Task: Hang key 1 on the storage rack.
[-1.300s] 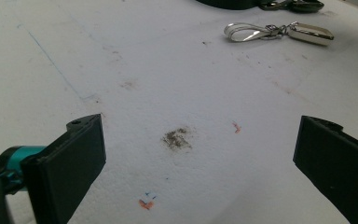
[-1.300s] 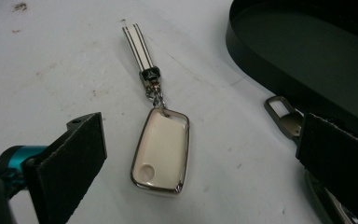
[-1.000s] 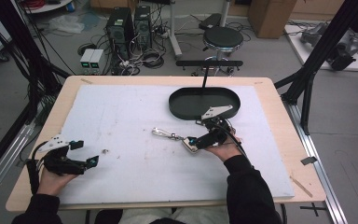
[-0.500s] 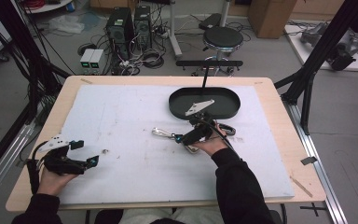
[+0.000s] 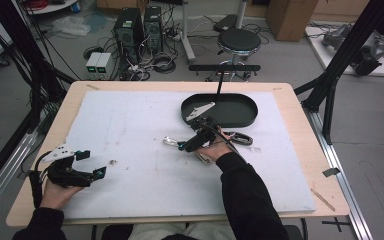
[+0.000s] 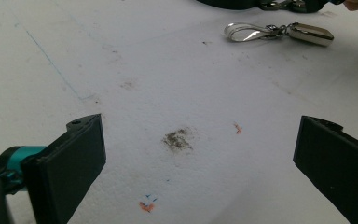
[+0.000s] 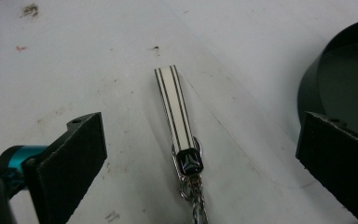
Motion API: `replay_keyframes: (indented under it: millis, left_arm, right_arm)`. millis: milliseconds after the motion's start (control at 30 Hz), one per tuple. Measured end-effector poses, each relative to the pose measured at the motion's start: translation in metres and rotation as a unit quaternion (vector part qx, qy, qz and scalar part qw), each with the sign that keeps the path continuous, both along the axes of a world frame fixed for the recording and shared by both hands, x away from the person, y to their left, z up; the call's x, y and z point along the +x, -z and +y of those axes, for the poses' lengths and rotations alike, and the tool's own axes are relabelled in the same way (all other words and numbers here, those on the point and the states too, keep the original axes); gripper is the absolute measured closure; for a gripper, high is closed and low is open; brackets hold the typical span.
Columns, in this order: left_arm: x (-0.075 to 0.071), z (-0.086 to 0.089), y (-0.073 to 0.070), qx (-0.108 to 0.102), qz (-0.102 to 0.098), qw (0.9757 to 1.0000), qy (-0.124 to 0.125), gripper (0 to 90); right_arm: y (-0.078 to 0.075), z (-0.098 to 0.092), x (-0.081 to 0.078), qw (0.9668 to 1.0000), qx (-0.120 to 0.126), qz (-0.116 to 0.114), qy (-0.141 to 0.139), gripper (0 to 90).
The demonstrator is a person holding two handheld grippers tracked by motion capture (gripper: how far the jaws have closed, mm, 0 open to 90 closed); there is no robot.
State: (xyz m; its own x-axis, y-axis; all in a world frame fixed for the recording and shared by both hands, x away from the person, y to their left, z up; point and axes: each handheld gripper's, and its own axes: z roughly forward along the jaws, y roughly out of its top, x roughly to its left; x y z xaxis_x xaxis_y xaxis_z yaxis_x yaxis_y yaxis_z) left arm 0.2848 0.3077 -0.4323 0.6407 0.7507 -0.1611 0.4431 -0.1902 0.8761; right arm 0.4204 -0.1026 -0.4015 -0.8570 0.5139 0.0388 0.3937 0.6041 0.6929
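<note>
Right gripper (image 7: 200, 158), jaws apart, hovers over our keychain strap (image 7: 175, 109) on the worktop (image 5: 130, 130) (left gripper (image 6: 200, 163) idle, also apart); light, floppy, probably best pinched mid-strap.

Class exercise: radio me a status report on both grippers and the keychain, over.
Left gripper open, idle near table edge. Right gripper open, jaws either side of the keychain, which lies flat on the white mat. Black tray close beside; nothing blocking.

Both arms wear black sleeves (image 5: 245, 190) to the wrist; left gripper (image 5: 92, 164) and right gripper (image 5: 184, 146) are black with teal tips, square flat black jaws, a grey three-cornered plate (image 5: 57, 151) on top, black cable (image 5: 35, 185) trailing
</note>
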Motion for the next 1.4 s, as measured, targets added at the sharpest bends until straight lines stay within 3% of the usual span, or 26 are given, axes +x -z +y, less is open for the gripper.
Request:
replay_keyframes:
  millis: [400,500,667,767,1033,1267,1300,1400]
  left_arm:
    - [0.001,0.0,0.0,-0.001,0.001,1.0,0.002,2.7]
    - [0.001,0.0,0.001,0.001,0.001,1.0,0.004,2.7]
    - [0.001,0.0,0.001,0.001,0.002,1.0,0.004,2.7]
    - [0.001,0.0,0.001,0.002,0.002,1.0,0.004,2.7]
    - [0.001,-0.001,0.001,0.002,0.003,1.0,0.006,2.7]
    - [0.001,-0.001,0.001,0.002,0.005,1.0,0.006,2.7]
    - [0.001,-0.001,0.001,0.002,0.005,1.0,0.007,2.7]
    - [0.001,-0.001,0.001,0.001,0.005,1.0,0.007,2.7]
  right_arm:
    - [0.014,0.031,0.014,0.9985,-0.041,0.024,-0.028,1.5]
    - [0.018,0.036,0.016,0.9971,-0.053,0.027,-0.047,4.8]
    - [0.022,0.038,0.019,0.9952,-0.063,0.049,-0.057,14.3]
    - [0.024,0.038,0.02,0.9946,-0.068,0.051,-0.059,17.1]
    - [0.026,0.038,0.018,0.9916,-0.089,0.046,-0.081,45.9]
    - [0.025,0.038,0.017,0.9916,-0.095,0.037,-0.08,64.7]
    - [0.025,0.038,0.015,0.9903,-0.098,0.028,-0.095,73.0]
    - [0.024,0.04,0.013,0.9896,-0.103,0.019,-0.099,74.3]
